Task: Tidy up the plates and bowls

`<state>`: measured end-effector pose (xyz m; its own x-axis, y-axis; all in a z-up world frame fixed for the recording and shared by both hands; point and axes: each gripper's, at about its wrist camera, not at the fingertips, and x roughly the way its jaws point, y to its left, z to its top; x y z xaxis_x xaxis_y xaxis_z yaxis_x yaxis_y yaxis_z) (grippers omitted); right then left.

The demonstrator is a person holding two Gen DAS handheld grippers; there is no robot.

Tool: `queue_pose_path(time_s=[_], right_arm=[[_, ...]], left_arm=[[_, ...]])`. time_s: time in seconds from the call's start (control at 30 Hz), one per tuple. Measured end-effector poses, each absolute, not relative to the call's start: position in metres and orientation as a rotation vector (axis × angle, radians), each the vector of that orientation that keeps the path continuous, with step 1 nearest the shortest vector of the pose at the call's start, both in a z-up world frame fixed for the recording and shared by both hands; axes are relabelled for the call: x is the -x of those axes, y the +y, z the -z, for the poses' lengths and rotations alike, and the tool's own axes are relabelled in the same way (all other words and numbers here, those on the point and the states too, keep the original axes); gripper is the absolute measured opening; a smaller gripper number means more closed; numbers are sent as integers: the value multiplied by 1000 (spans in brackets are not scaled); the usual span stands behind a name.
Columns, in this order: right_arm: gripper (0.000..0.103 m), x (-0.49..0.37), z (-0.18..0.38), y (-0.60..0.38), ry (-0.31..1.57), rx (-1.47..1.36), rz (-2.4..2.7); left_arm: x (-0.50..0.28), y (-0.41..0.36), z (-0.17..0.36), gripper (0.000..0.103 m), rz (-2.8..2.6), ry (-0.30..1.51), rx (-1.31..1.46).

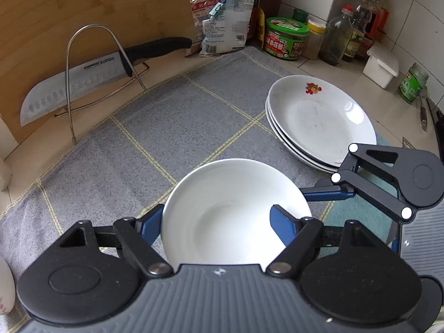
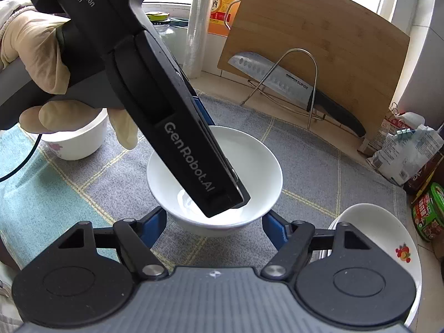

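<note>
a: where is the plain white ceramic bowl?
b: on the grey checked cloth, near the stacked white plates. my left gripper hangs over it, released; my right gripper gapes empty.

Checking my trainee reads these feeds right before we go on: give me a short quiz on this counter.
1. What rests in the wire rack against the bamboo cutting board?
A. SUPOR knife
B. ladle
C. bowl
2. True or false: the top plate of the stacked plates carries a small fruit print.
3. Which tongs reach into the plain white bowl?

Key: 1 A; 2 true; 3 the left tongs, with one finger inside the bowl and one outside.
</note>
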<state>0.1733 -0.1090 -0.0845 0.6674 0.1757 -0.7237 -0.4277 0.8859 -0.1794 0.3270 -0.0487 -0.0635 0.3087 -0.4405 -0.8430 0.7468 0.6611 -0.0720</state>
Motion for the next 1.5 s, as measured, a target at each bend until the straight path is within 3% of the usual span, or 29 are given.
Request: queue_pose_path(time_s=[0.83,0.87,0.93,1.5], right_arm=[[80,-189,99,-115,798,289,-382],[82,-189,99,-115,798,283,-379],[102,-187,98,-115,785,282,-369],[103,-168,86,-117,739,267,-386]], left_arm=[[-338,-49,83,83,749,1024,-334],[-338,-49,83,84,758,1023,-325],[-338,-48,83,90,770,1023,-312],[-290,-3,43,100,560,808,-136]])
